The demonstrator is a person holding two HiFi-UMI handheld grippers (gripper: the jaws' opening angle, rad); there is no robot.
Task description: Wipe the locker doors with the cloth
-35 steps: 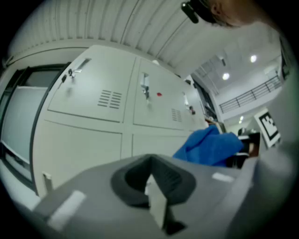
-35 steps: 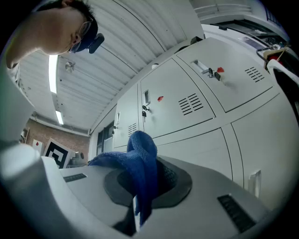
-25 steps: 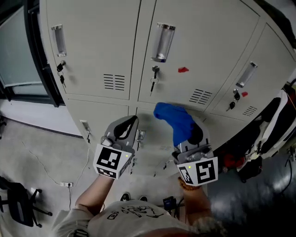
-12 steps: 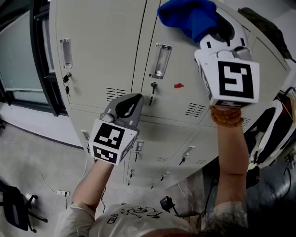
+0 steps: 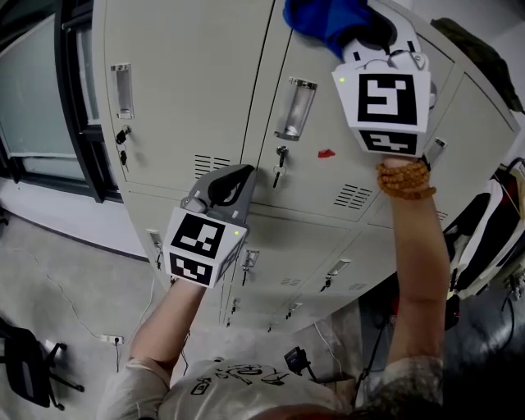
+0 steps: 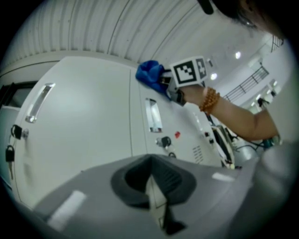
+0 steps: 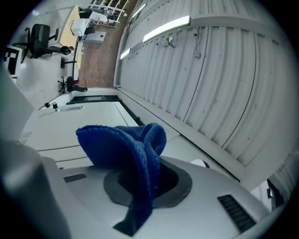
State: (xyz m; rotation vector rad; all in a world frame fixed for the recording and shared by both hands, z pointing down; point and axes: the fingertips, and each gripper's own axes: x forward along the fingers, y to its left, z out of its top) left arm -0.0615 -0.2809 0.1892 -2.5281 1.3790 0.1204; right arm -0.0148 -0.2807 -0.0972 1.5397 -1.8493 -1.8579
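Observation:
A bank of pale grey locker doors (image 5: 189, 74) fills the head view, with metal handles (image 5: 296, 108) and keys in the locks. My right gripper (image 5: 373, 37) is raised to the top of the middle upper door and is shut on a blue cloth (image 5: 324, 20), which bunches out past its jaws (image 7: 126, 144) against the door's top. My left gripper (image 5: 225, 187) hangs lower, in front of the seam between two upper doors, shut with nothing in it. In the left gripper view the blue cloth (image 6: 150, 74) and the right gripper (image 6: 187, 72) show high on the door.
A small red mark (image 5: 326, 153) sits on the middle door beside its lock. A dark window frame (image 5: 72, 98) borders the lockers on the left. Bags and clothing (image 5: 484, 230) hang at the right. An office chair (image 5: 25, 365) stands on the floor at lower left.
My right gripper rose with the blue cloth from the lower door row to the top of the upper middle door. The left gripper barely moved.

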